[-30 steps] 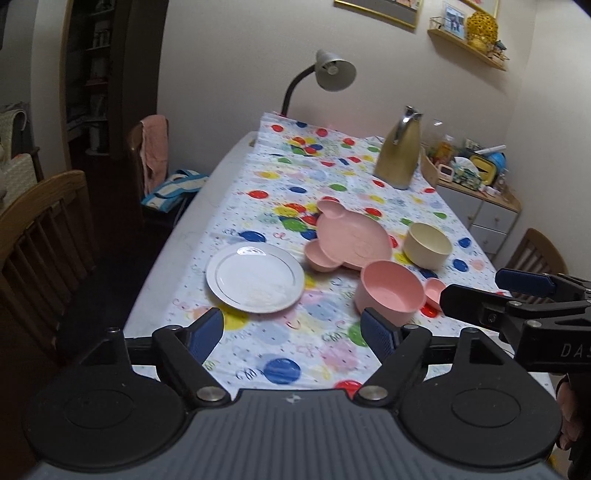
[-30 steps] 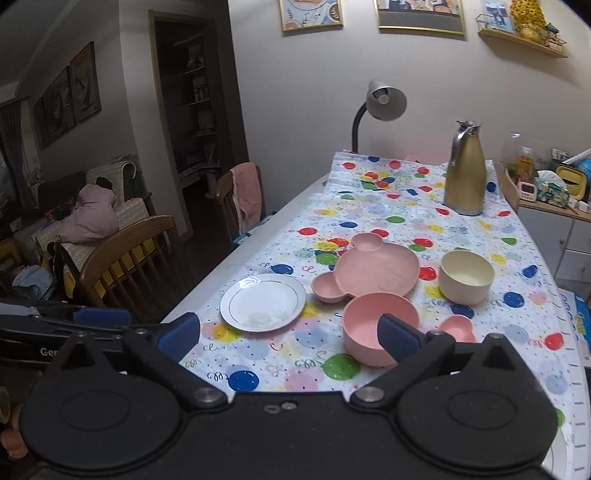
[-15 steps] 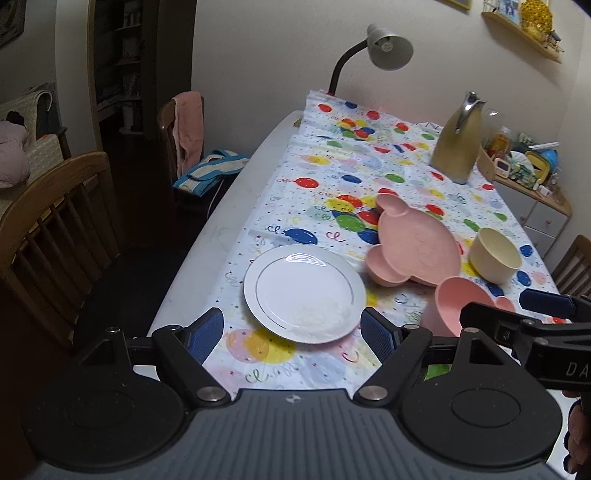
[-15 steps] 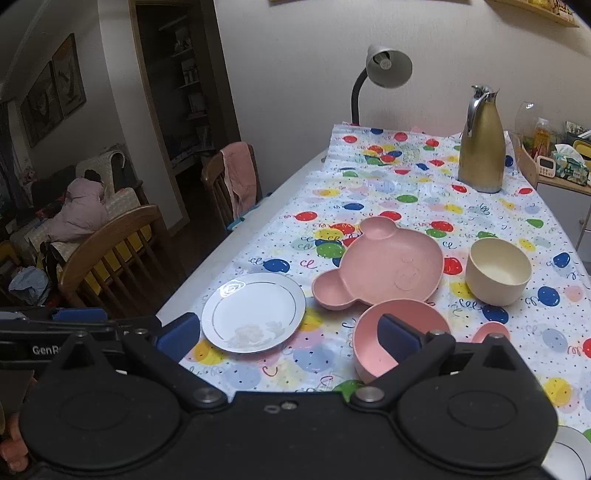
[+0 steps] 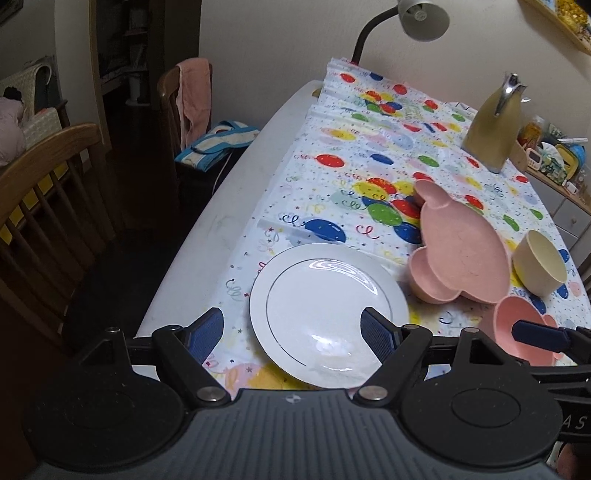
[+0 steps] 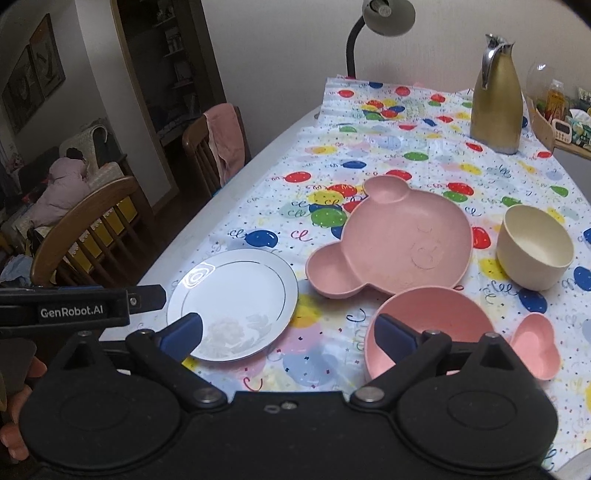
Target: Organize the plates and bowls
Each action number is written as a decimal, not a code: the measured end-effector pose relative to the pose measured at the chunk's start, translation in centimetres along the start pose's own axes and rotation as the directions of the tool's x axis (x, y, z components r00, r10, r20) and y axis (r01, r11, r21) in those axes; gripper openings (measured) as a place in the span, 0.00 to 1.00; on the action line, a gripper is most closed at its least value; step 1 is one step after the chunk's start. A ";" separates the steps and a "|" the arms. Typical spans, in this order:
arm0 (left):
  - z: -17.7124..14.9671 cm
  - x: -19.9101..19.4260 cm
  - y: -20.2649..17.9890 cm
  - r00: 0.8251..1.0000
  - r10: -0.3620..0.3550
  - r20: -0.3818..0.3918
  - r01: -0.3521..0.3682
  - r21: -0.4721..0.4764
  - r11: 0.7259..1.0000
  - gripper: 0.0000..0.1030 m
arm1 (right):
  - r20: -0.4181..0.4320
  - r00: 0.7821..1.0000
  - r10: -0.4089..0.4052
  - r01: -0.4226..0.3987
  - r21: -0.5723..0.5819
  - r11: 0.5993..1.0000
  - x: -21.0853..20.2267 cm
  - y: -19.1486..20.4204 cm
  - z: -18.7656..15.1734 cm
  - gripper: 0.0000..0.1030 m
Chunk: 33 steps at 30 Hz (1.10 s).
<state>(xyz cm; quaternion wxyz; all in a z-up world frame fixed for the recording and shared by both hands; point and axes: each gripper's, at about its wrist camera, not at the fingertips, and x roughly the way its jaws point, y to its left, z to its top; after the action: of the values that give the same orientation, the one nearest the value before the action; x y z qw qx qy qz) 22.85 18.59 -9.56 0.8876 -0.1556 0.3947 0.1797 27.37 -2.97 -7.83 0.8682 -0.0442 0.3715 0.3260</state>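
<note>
With both tools wide open and gripping nothing, the risks sit right at the table's near edge. The left gripper (image 5: 291, 328) hovers w/ its jaws spread over the near part of the white plate (image 5: 325, 310); the right gripper (image 6: 288, 332) hangs w/ one finger over that plate's near rim and the other over the pink bowl (image 6: 428, 321).

Likely trouble, as I judge it: the white plate lies flat on a thin tablecloth (image 6: 388, 155), close to the table's near-left edge, so a pad nosing under its rim could shove it toward the edge or bunch the cloth and drag the neighbours along. Glazed rim looks slick, so a shallow pinch could slip. The two grippers also sit just beside each other, so a clash is possible if both go for the same dish.

Behind the plate, toward the table's middle, the pink bear-shaped plate (image 6: 399, 240) rests w/ one ear near the pink bowl. A cream bowl (image 6: 535, 247) stands near the right edge, and a small pink heart dish (image 6: 535, 343) sits just beside the pink bowl, near the near-right corner.

Far end: a gold jug (image 6: 498, 103) near the far-right corner, a gooseneck lamp (image 6: 384, 18) at the far edge.

Room: wooden chairs (image 6: 85, 236) along the left side, one w/ a pink cloth over its back; dark doorway and shelves beyond; cluttered side cabinet at right.
</note>
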 end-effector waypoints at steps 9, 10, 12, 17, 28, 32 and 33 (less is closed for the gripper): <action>0.8 3.5 0.9 0.998 0.007 -0.056 -0.009 -0.024 1.000 0.79 | -0.067 0.998 0.018 -0.014 0.053 0.998 4.6 0.4 0.6 0.82; 0.9 3.8 1.1 0.998 0.009 -0.064 -0.011 -0.033 0.999 0.79 | -0.073 0.997 0.025 -0.020 0.068 0.998 5.0 0.4 0.7 0.79; 1.1 4.5 1.6 0.997 0.008 -0.079 -0.012 -0.050 0.999 0.79 | -0.091 0.995 0.031 -0.022 0.091 0.996 5.9 0.2 0.8 0.75; 1.4 5.7 2.3 0.995 0.000 -0.099 -0.006 -0.066 0.998 0.79 | -0.115 0.992 0.052 -0.035 0.149 0.988 7.2 -0.3 0.9 0.72; 1.6 6.7 3.0 0.995 -0.009 -0.099 0.003 -0.069 0.998 0.67 | -0.098 0.995 0.034 -0.018 0.158 0.987 8.2 -0.3 1.0 0.52; 1.6 7.0 3.2 0.994 -0.015 -0.106 0.007 -0.071 0.997 0.62 | -0.092 0.995 0.044 -0.027 0.177 0.984 8.0 -0.3 0.3 0.49; 1.5 7.2 3.2 0.994 -0.018 -0.109 0.011 -0.071 0.997 0.60 | -0.090 0.995 0.041 -0.025 0.171 0.985 7.9 -0.1 0.0 0.48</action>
<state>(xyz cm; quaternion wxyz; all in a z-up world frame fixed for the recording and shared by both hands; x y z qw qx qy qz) 26.91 23.44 -14.46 0.8597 -0.1993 0.4352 0.1781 31.48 1.20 -13.17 0.8448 0.0210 0.4390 0.3052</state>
